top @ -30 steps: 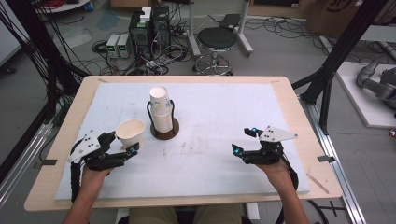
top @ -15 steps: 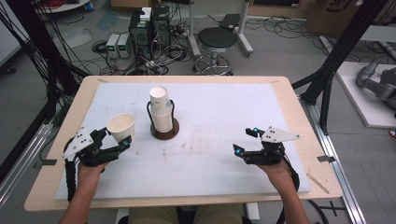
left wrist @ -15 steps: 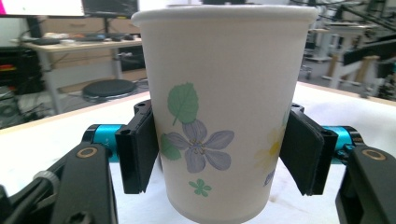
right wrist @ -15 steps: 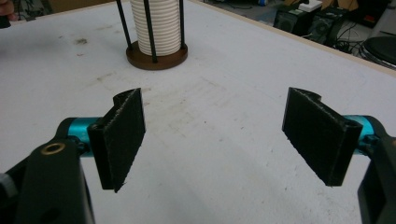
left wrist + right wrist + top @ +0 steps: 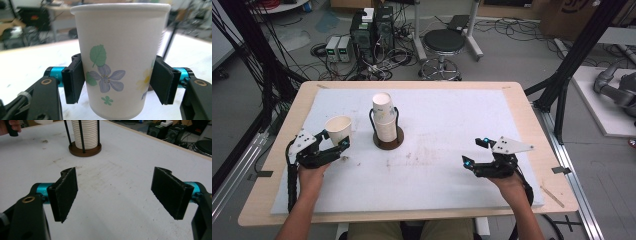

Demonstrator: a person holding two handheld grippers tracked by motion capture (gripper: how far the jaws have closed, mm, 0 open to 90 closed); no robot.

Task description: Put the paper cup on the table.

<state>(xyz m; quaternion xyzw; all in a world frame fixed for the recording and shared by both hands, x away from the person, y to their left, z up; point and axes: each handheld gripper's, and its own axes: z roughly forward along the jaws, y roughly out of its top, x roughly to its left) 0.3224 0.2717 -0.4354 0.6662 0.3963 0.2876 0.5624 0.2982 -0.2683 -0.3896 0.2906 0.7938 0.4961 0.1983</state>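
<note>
We hold a white paper cup printed with flowers and green leaves upright in the left gripper, its two black pads pressing the cup's lower sides. In the high view this cup sits at the left of the table, just left of the brown round cup holder with black upright rods, and apart from it. Whether its base rests on the white foam mat or hangs just above it, we cannot tell; in the left gripper view the bottom of the cup is cut off by the frame's edge.

We judge the work as taking cups one by one from the stack of white paper cups in the holder and setting them out. One cup is out and clear of the stack; releasing it looks like the step in hand, and the stack looks well filled, so most of the work seems left.

The right gripper rests over the right side of the mat with its jaws spread wide and nothing between them; the right gripper view shows bare, smudged mat between its pads.

How many cups remain is hard to say: the ribbed stack is cut off at the top in the right gripper view. Part of the cup's print lies behind the right-hand pad in the left gripper view.
</note>
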